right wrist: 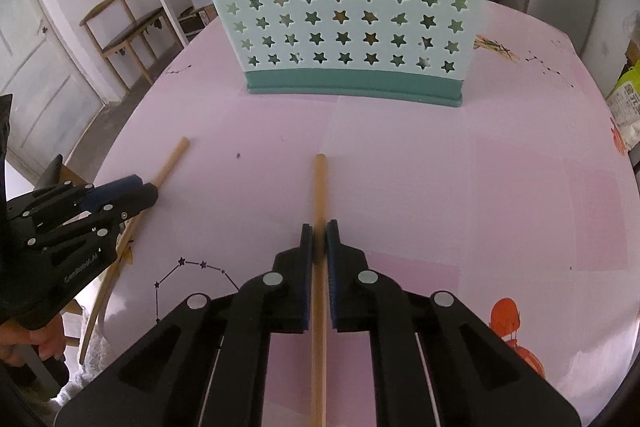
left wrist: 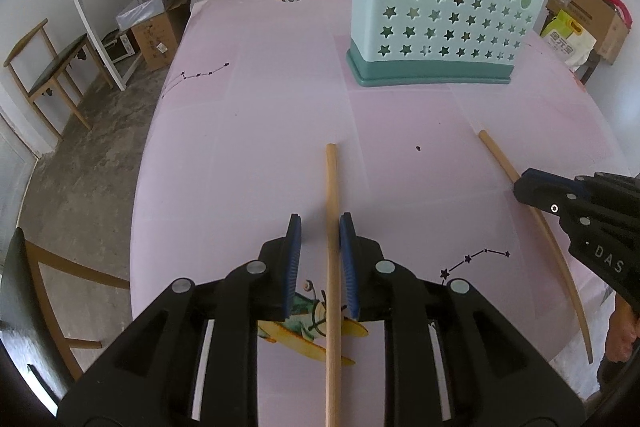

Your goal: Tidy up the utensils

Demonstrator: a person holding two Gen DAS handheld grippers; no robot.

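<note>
Right gripper (right wrist: 319,227) clamps one chopstick (right wrist: 319,187); left gripper (left wrist: 320,223) straddles the other chopstick (left wrist: 331,187), jaws narrow, not pinching — bound for the holder (right wrist: 340,7).

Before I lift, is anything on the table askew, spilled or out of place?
Yes: a loose pile of thin wooden sticks, possibly toothpicks, lies scattered on the pink tablecloth beside the star-holed utensil caddy, at its right end in the right wrist view. Nothing else stands out.

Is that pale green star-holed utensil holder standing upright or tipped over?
Upright. The utensil holder stands on its darker green base flat on the pink tablecloth, with wooden handles visible through its holes.
</note>
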